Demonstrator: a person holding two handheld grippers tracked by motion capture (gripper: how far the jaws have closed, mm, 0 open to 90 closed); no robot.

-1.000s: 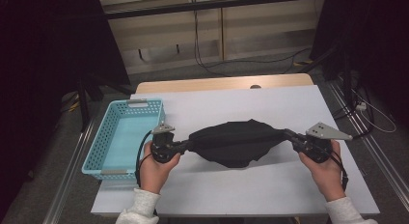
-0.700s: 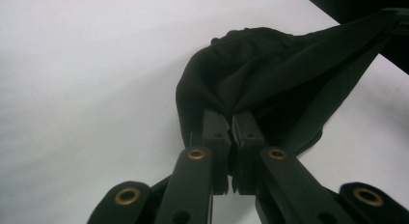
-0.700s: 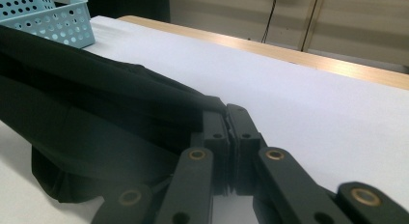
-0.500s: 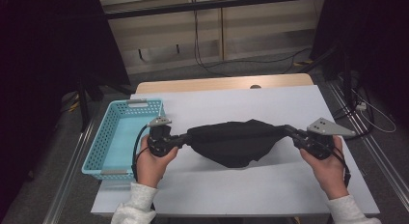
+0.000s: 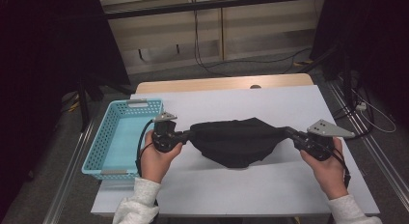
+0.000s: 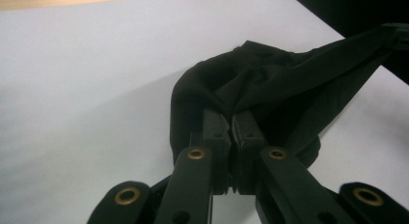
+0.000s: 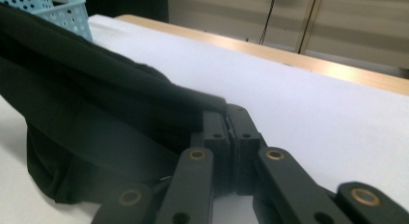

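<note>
Black cloth is held stretched left to right just over the worktop, one end clamped in the left gripper, the other in the right gripper.

Plain black cloth on a white bench with a pale wood edge; light blue perforated basket — grey handles; black gripper arms — brass rivets.
</note>
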